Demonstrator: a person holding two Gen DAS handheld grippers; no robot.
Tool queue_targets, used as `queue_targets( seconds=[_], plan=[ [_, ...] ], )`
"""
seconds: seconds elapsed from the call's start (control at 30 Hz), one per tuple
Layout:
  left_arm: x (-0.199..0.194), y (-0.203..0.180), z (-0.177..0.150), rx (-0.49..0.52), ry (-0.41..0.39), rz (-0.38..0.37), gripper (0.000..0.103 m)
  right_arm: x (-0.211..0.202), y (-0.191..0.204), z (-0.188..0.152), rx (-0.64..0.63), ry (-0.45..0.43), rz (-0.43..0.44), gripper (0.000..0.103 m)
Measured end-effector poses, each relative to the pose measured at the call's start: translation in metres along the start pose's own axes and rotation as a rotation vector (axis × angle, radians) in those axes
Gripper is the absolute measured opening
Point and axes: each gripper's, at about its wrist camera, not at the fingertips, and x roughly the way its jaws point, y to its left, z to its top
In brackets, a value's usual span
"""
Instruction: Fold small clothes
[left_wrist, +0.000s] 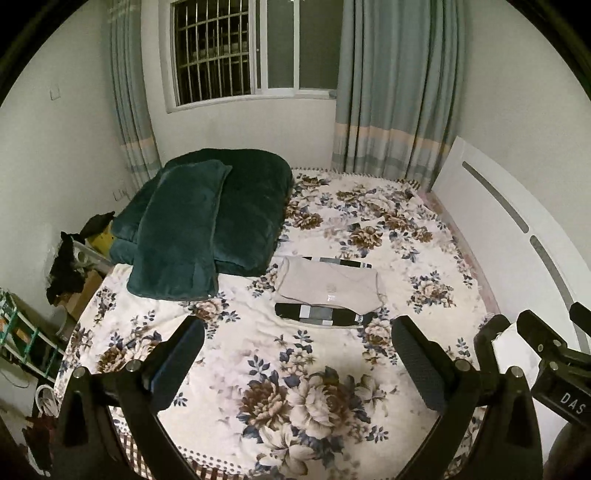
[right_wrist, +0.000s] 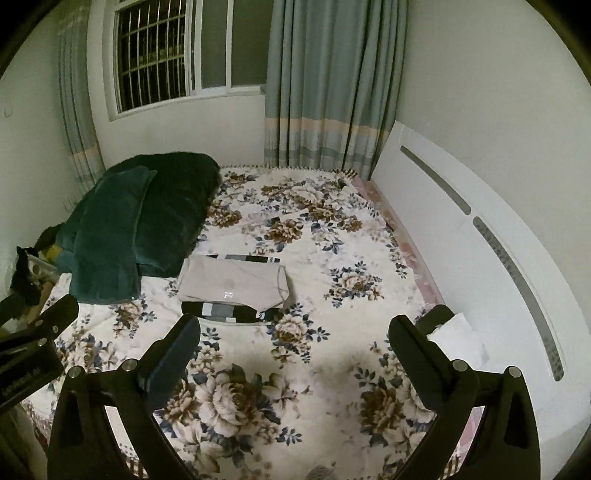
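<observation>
A folded beige garment (left_wrist: 328, 282) lies on the floral bedspread (left_wrist: 295, 369), also in the right wrist view (right_wrist: 232, 282). A black, grey and white striped sock (left_wrist: 323, 315) lies along its near edge, also in the right wrist view (right_wrist: 227, 312). A second striped sock (left_wrist: 336, 261) peeks out behind it, seen too in the right wrist view (right_wrist: 245, 258). My left gripper (left_wrist: 297, 347) is open and empty, held above the bed short of the clothes. My right gripper (right_wrist: 295, 339) is open and empty, also short of them.
A dark green quilt and pillow (left_wrist: 207, 221) lie at the bed's left. A white headboard (right_wrist: 480, 240) runs along the right. A white folded item (right_wrist: 458, 336) sits by the right finger. Clutter and boxes (left_wrist: 74, 273) stand beyond the left edge. Curtains (left_wrist: 399, 85) hang behind.
</observation>
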Motion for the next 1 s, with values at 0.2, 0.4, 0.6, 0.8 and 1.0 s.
queue_targets(
  seconds=[0.2, 0.4, 0.6, 0.8, 1.0],
  plan=[
    [-0.024, 0.006, -0.009, 0.001, -0.013, 0.004, 0.103, -0.035, -0.001, -0.002, -0.002, -0.041, 0.01, 0.103],
    [-0.039, 0.01, -0.016, -0.013, -0.019, 0.006, 0.103, -0.054, 0.0, -0.004, -0.004, -0.06, 0.028, 0.103],
    [-0.051, 0.013, -0.019, -0.023, -0.044, 0.02, 0.103, -0.065, 0.001, -0.005, -0.007, -0.075, 0.044, 0.103],
    [-0.056, 0.015, -0.018, -0.027, -0.052, 0.031, 0.103, -0.069, 0.001, -0.003, -0.01, -0.08, 0.052, 0.103],
    [-0.063, 0.014, -0.019, -0.023, -0.059, 0.035, 0.103, -0.069, 0.002, -0.003, -0.009, -0.078, 0.053, 0.103]
  ],
)
